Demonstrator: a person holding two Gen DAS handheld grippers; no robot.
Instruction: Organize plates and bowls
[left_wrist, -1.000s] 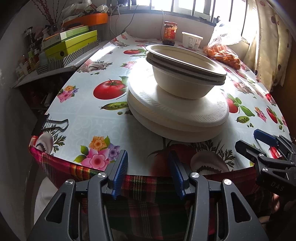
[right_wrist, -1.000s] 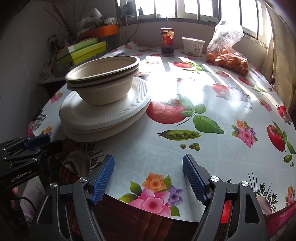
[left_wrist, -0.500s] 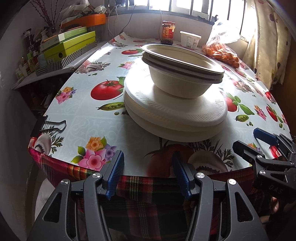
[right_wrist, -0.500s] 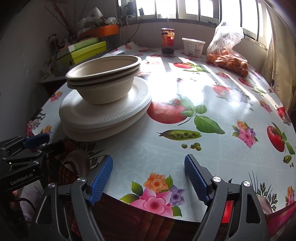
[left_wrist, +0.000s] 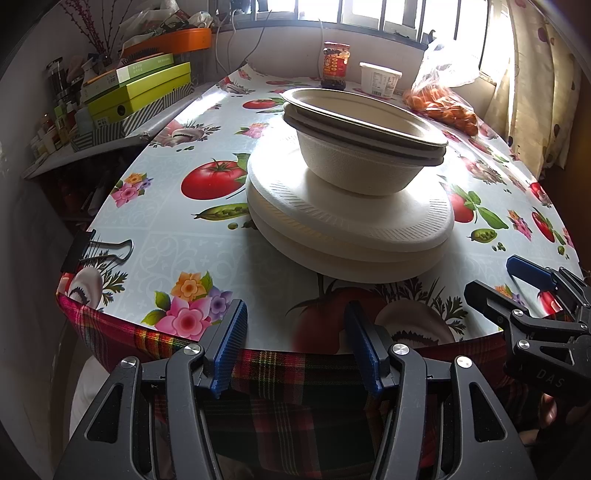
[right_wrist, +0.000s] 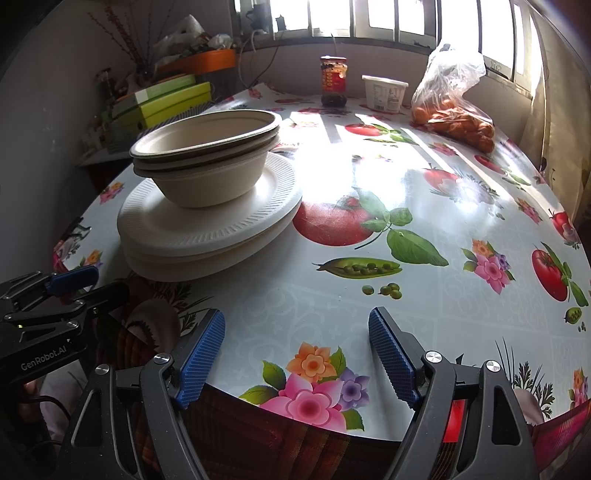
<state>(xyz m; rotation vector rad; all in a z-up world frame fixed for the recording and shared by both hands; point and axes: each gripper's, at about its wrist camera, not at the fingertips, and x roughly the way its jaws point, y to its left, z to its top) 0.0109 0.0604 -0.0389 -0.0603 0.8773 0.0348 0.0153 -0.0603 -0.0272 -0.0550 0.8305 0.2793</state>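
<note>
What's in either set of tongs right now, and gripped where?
Nothing. The left tongs and the right tongs both stand open and empty at the table's near edge. The nested bowls sit untouched on the stacked plates.

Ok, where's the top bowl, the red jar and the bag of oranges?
top bowl (right_wrist: 207, 129), right wrist view, on its inner wall.
red jar (right_wrist: 333, 79), right wrist view, on its label.
bag of oranges (right_wrist: 456, 120), right wrist view, on the fruit inside.

Barred window (right_wrist: 388, 18) bright with sun, curtain (left_wrist: 532, 85) at right, cluttered shelf (left_wrist: 92, 147) at left
</note>
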